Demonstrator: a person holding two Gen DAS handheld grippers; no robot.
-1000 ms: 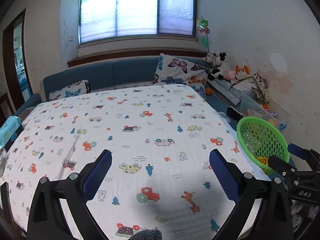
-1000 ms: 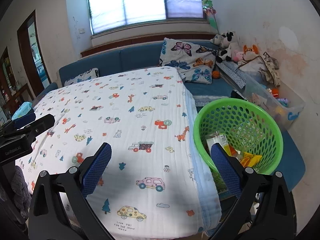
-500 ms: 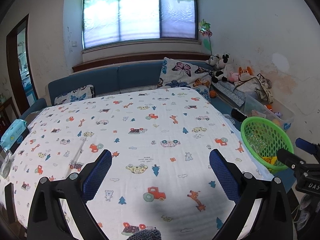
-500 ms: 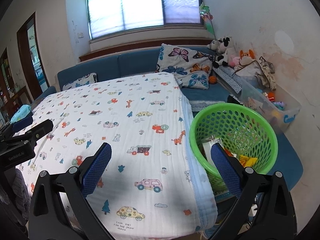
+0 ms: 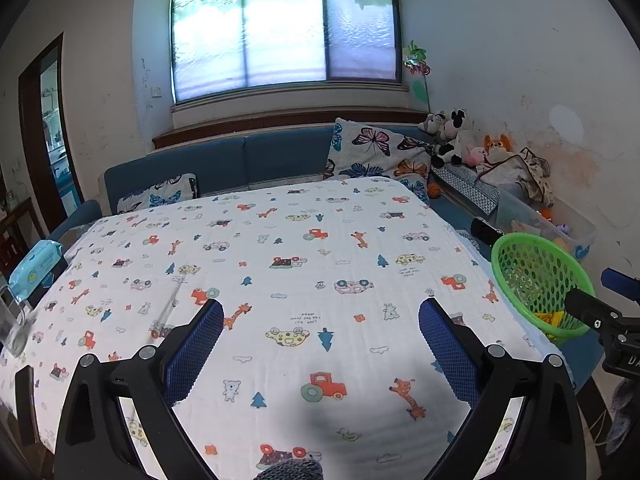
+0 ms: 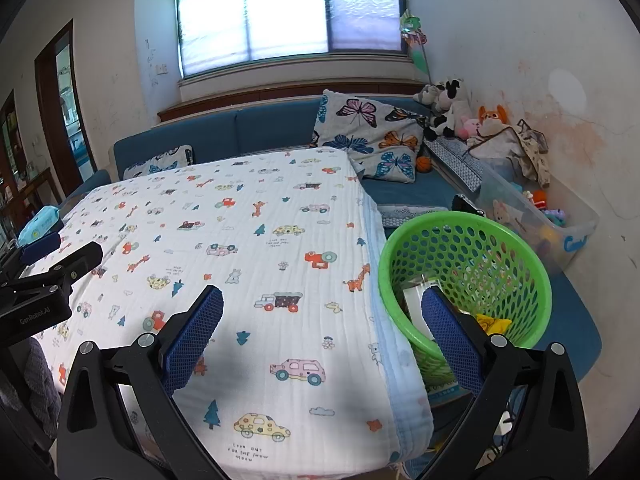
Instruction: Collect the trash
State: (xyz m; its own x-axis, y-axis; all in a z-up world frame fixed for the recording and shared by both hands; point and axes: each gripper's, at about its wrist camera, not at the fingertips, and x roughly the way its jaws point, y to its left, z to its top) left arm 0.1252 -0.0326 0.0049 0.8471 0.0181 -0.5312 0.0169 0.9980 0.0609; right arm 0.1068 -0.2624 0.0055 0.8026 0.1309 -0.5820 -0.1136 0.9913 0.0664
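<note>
Trash (image 6: 491,323) inside green basket (image 6: 516,240) clear only from right wrist; both hand-held grippers spread wide, empty.

I see a bright window (image 5: 286,28) top centre, white walls (image 5: 500,52), a blue sofa (image 5: 248,160) beneath it.

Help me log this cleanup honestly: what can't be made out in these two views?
- Contents of the green basket: right wrist view, partly hidden by its mesh wall and a blue finger pad.
- Glass: left wrist view, cut by the frame edge.
- Floor beside the table: hidden by the printed cloth.
</note>
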